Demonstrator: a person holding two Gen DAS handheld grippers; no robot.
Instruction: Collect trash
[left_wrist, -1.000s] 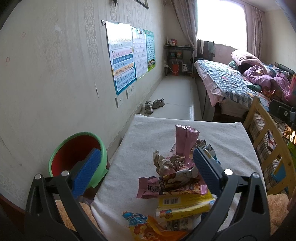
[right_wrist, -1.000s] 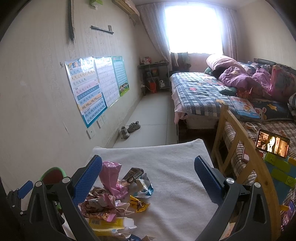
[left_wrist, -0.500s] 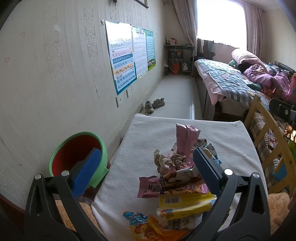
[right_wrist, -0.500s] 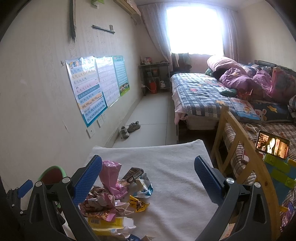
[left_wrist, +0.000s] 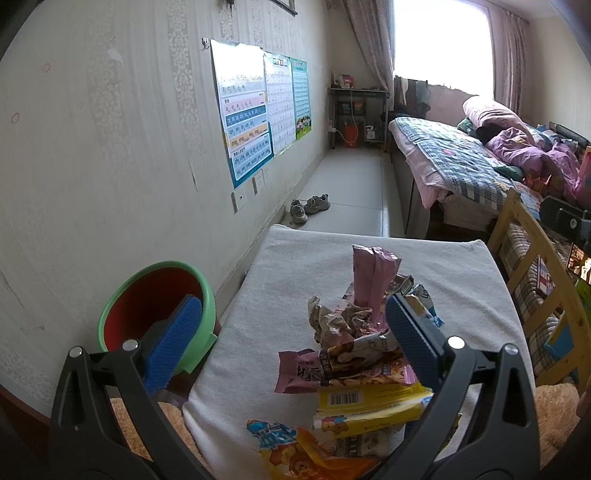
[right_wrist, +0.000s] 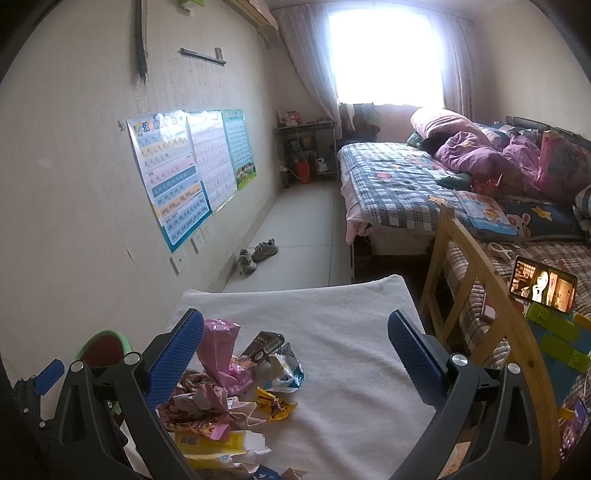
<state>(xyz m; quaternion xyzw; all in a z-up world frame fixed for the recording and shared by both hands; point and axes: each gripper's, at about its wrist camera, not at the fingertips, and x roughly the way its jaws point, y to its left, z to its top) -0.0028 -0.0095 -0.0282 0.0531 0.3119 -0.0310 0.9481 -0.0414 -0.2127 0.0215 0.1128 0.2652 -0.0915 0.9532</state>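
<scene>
Surface: we see a table (left_wrist: 295, 273) draped in a white towel (right_wrist: 332, 314).
Heap: we find wrappers (left_wrist: 354, 339) piled at the towel's near side.
Pink bag (left_wrist: 373, 273): it stands upright at the heap's far end.
Yellow packet (left_wrist: 365, 406): it lies at the heap's near end, barcode up.
Orange wrapper (left_wrist: 295, 450): nearest of all, at the towel's front edge.
Far half: we see bare towel beyond the heap.

The right tongs (right_wrist: 295, 347) hang wide apart above the white-clothed counter (right_wrist: 332, 332), holding nothing. A heap of crumpled wrappers (right_wrist: 229, 384) lies at the near left, beside the left blue pad. A green-rimmed bin (right_wrist: 105, 345) sits further left.
</scene>
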